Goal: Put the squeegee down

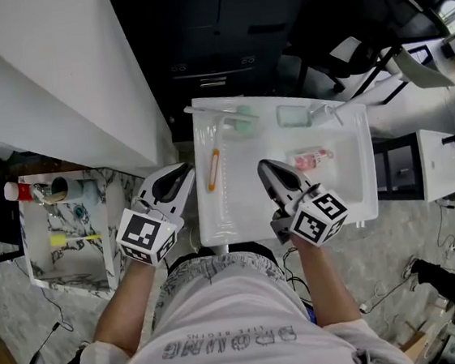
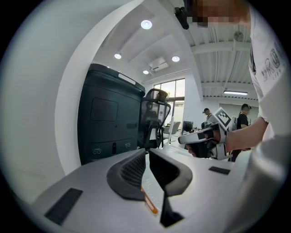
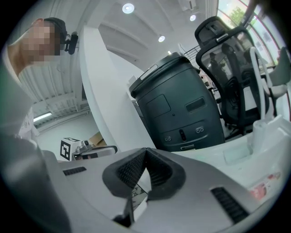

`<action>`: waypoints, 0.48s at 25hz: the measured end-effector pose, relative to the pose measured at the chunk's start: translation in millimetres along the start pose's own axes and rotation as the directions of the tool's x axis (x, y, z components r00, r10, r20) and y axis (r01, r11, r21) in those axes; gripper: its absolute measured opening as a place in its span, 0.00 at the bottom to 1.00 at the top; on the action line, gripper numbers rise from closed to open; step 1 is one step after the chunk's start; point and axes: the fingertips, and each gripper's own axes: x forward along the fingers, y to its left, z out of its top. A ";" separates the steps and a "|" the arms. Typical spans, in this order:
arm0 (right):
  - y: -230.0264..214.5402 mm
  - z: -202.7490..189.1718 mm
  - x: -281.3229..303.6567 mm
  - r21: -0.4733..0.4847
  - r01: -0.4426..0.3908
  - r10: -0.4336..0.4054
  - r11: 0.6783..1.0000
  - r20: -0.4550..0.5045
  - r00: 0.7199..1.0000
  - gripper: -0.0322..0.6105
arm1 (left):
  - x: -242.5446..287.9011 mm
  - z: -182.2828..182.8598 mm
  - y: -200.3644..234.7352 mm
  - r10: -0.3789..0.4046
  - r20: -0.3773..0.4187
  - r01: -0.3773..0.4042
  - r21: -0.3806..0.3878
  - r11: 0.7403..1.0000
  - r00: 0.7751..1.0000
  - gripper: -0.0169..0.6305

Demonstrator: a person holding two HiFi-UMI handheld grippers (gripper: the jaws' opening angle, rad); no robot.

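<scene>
The squeegee [image 1: 213, 169], a slim tool with an orange handle, lies lengthwise on the left part of the white tray [image 1: 365, 194]. Its orange end [image 2: 150, 203] also shows under my jaws in the left gripper view. My left gripper [image 1: 184, 172] hovers just left of it at the tray's left rim, with only a narrow slit and nothing between its jaws [image 2: 147, 152]. My right gripper [image 1: 265, 167] hangs over the tray's middle, to the right of the squeegee, with its tips meeting on nothing [image 3: 145, 150].
At the tray's far end lie a pale green item [image 1: 245, 120] and a clear box [image 1: 293, 116]; a pink packet [image 1: 311, 158] lies to the right. A dark bin [image 1: 210, 32] stands beyond. A marbled shelf [image 1: 62, 237] with bottles is at the left.
</scene>
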 end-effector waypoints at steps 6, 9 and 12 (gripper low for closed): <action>3.0 1.1 -1.6 -0.015 -0.010 0.010 1.000 -0.010 1.000 0.06 | 0.7 -2.2 -1.4 -0.006 -0.005 0.006 -0.011 1.000 1.000 0.08; 2.3 0.1 -2.6 -0.017 -0.018 0.018 1.000 -0.011 1.000 0.06 | 2.3 -3.2 -2.8 -0.009 -0.008 0.008 -0.017 1.000 1.000 0.07; 0.8 -0.6 -3.2 -0.018 -0.022 0.022 1.000 -0.016 1.000 0.06 | 4.7 -2.9 -4.7 -0.013 -0.010 0.013 -0.017 1.000 1.000 0.06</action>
